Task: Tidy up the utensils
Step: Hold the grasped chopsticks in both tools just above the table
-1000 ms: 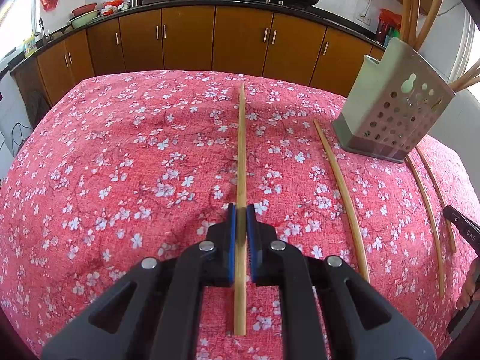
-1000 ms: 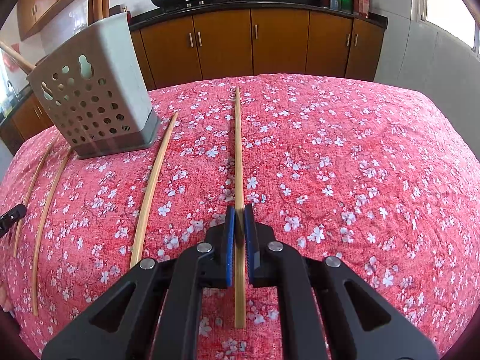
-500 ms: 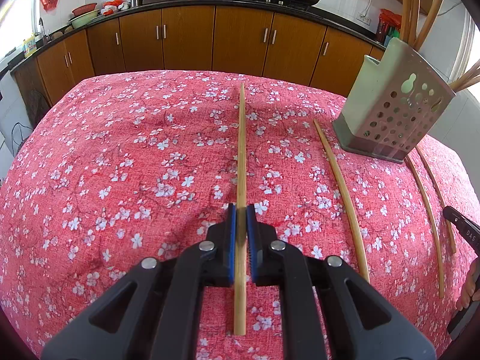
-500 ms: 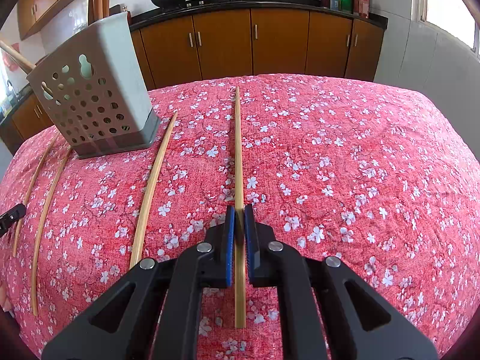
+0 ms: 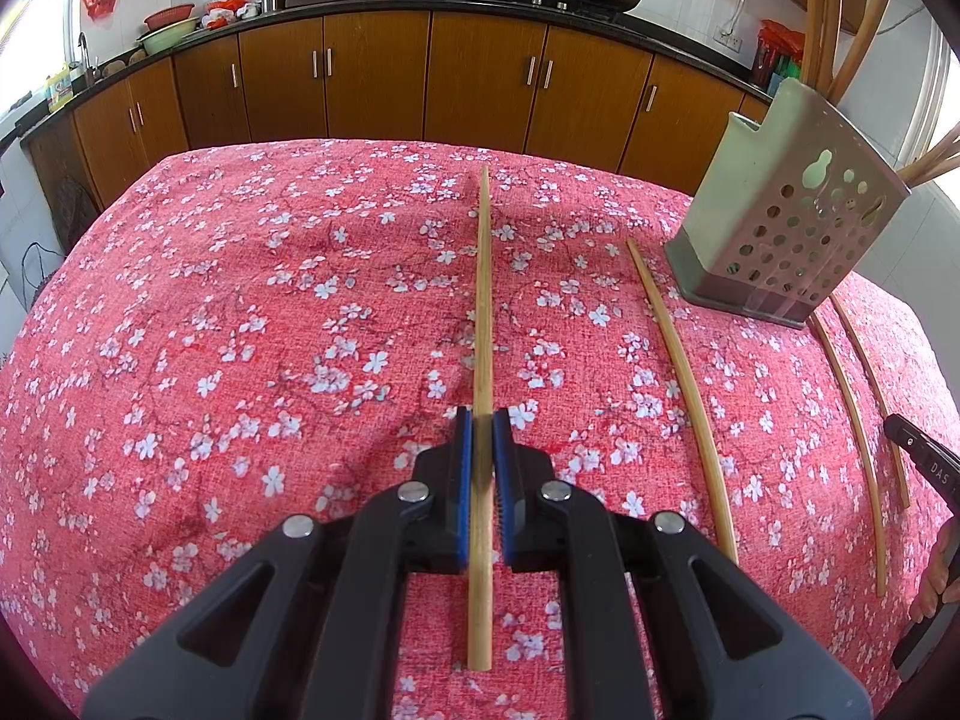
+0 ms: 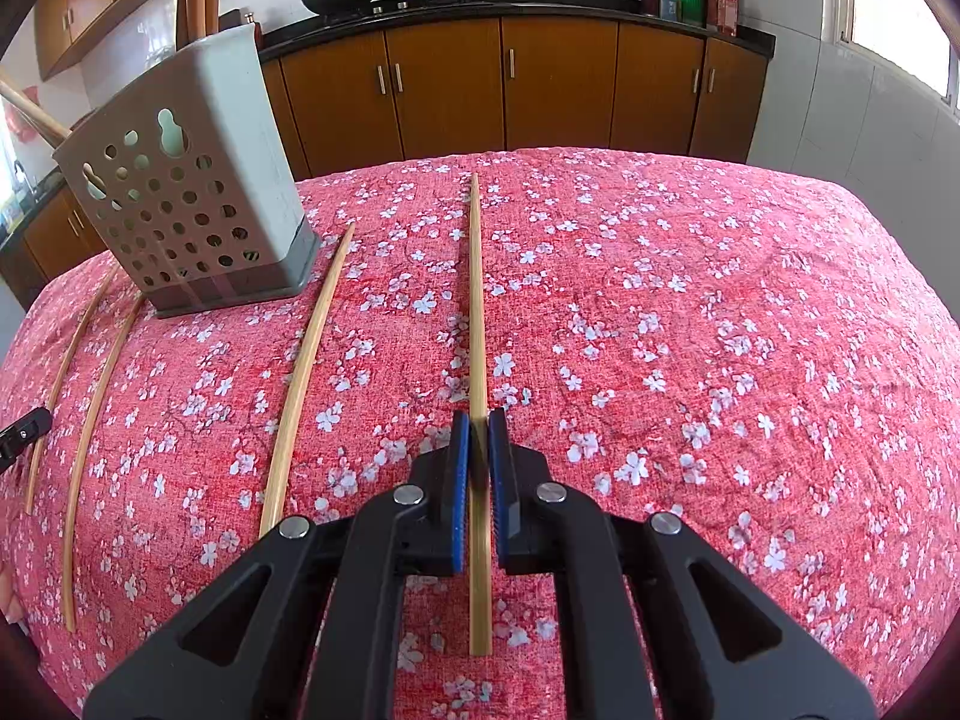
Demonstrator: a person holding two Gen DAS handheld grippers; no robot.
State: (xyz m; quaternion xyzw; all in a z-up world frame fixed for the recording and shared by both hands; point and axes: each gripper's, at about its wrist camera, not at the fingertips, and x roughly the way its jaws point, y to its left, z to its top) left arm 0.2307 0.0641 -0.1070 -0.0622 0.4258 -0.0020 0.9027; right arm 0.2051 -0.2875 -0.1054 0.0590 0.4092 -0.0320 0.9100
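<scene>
In the left wrist view my left gripper [image 5: 482, 420] is shut on a wooden chopstick [image 5: 483, 300] that points straight ahead over the red floral tablecloth [image 5: 240, 330]. In the right wrist view my right gripper [image 6: 478, 420] is shut on another chopstick [image 6: 475, 288] in the same way. A grey perforated utensil holder [image 5: 786, 222] stands at the right of the left view and at the left of the right view [image 6: 186, 192], with several chopsticks in it. Three loose chopsticks lie on the cloth by it [image 5: 684, 372] [image 6: 300, 372].
Brown kitchen cabinets [image 5: 480, 78] and a dark counter with woks stand beyond the table's far edge. The right gripper's tip [image 5: 924, 462] shows at the right edge of the left view, and the left gripper's tip [image 6: 24, 429] shows at the left edge of the right view.
</scene>
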